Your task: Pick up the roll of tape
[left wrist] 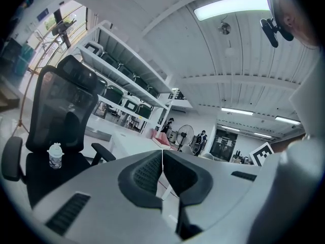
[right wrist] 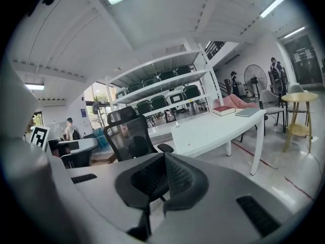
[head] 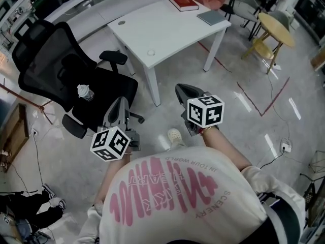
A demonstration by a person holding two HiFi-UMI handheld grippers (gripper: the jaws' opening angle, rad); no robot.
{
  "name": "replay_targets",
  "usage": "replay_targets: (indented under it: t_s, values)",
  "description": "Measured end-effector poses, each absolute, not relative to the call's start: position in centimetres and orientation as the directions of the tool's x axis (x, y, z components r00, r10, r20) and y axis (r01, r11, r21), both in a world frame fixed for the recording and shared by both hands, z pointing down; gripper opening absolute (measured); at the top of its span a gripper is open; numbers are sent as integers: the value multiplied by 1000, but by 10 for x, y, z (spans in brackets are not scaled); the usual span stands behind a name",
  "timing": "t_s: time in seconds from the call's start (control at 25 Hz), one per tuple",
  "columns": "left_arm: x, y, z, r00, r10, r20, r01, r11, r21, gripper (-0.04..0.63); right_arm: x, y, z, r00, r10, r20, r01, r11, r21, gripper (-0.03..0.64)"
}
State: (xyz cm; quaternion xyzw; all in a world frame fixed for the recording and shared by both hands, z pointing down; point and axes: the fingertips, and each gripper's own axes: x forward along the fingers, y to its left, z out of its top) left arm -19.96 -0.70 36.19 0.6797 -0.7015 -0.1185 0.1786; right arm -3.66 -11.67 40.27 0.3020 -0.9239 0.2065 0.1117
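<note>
Head view: tape [head: 151,52] beyond hand-held gripper [head: 179,88]

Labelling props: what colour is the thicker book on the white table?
The book is red with a pale page edge; the head view shows it best.

Small round thing [head: 151,52] on the white table [head: 167,29], too small to name; bystander's legs [head: 30,210] partly beyond the left edge.

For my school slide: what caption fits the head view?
Both shut, left gripper and right gripper held near white table and black chair.
</note>
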Motion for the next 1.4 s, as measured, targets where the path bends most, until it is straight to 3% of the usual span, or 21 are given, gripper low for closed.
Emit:
replay_targets:
  t_s: [0.76,1.4]
  values:
    - [-275,-201,354,-232,-971,62,-871,236,431,25,-137,-352,395,-885,-334,325,-431,853,-295,17]
    - [-296,-251,418,-325,-933,154,-803,359,476,25,-177,-417,461,-897,-204,392,-347,875,-339,17]
